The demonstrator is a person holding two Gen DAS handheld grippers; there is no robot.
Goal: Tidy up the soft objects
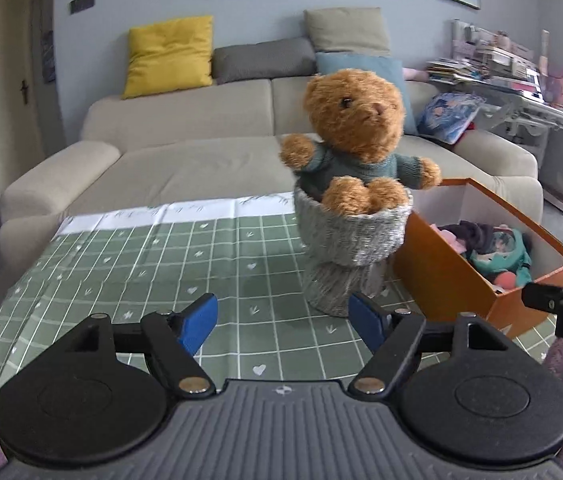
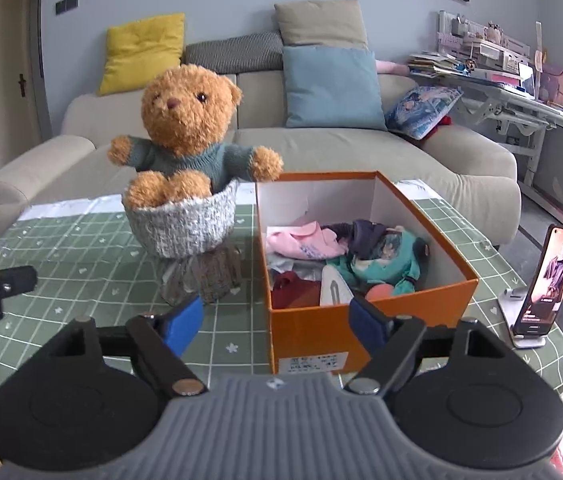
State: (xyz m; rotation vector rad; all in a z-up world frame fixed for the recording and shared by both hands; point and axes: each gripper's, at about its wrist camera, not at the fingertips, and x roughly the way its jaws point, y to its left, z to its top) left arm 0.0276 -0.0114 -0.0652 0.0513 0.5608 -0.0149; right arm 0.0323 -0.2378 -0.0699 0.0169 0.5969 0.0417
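A brown teddy bear [image 1: 355,120] [image 2: 187,120] in a teal jumper sits upright in a grey knitted hat [image 1: 351,248] [image 2: 183,226] on the green checked tablecloth [image 1: 161,264]. To its right stands an orange box [image 2: 321,320] [image 1: 453,280] holding several soft clothes and toys. My left gripper [image 1: 287,322] is open and empty, a short way in front of the hat. My right gripper [image 2: 277,322] is open too, nothing between its blue pads, just before the box's front wall. Each gripper shows at the edge of the other's view.
A phone on a stand [image 2: 549,280] is propped at the table's right edge. Behind the table is a beige sofa [image 2: 321,148] with yellow, grey and blue cushions. A cluttered desk [image 2: 521,92] stands at the far right.
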